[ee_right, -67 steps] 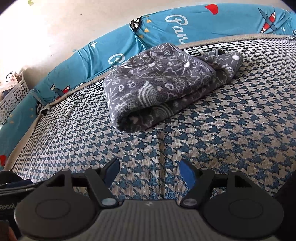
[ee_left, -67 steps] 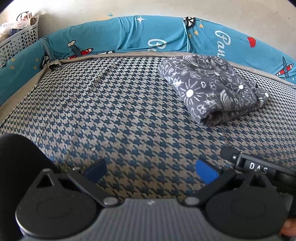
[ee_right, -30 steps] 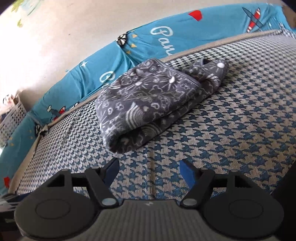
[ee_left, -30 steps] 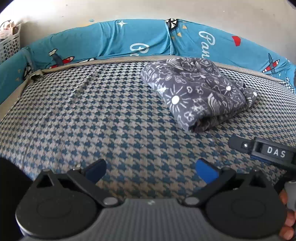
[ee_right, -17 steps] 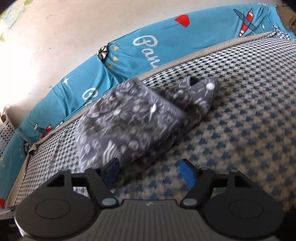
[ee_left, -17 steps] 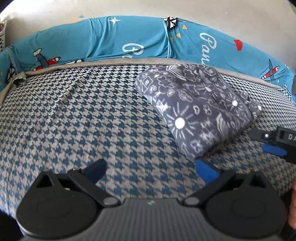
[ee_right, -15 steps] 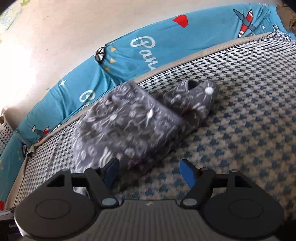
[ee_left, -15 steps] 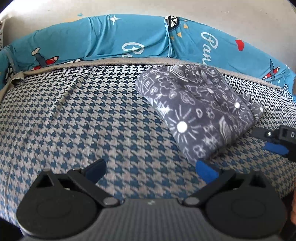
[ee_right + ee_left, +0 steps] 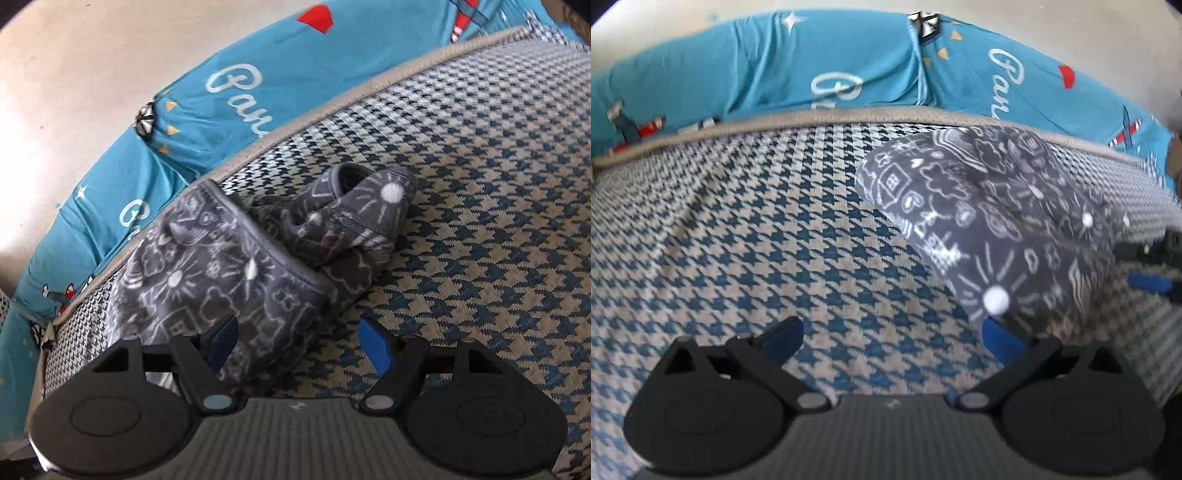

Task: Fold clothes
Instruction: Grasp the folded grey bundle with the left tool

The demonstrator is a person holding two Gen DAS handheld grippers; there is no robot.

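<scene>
Garment (image 9: 990, 221), folded, lies at right of frame; left gripper (image 9: 894, 338) and right gripper (image 9: 299, 341) both spread wide, holding nothing.

My bed (image 9: 757, 236) has a blue and tan zigzag check mat on top. A folded gray cloth (image 9: 990, 221) with white doodles lies on it, close to the bed's far edge.

We see the garment (image 9: 993, 218) on the mat (image 9: 775, 236), near its back edge, bumper (image 9: 849, 70) behind it. Left gripper (image 9: 892, 334) sits at its left end, right gripper (image 9: 299, 341) at its right end, both with jaws apart.
</scene>
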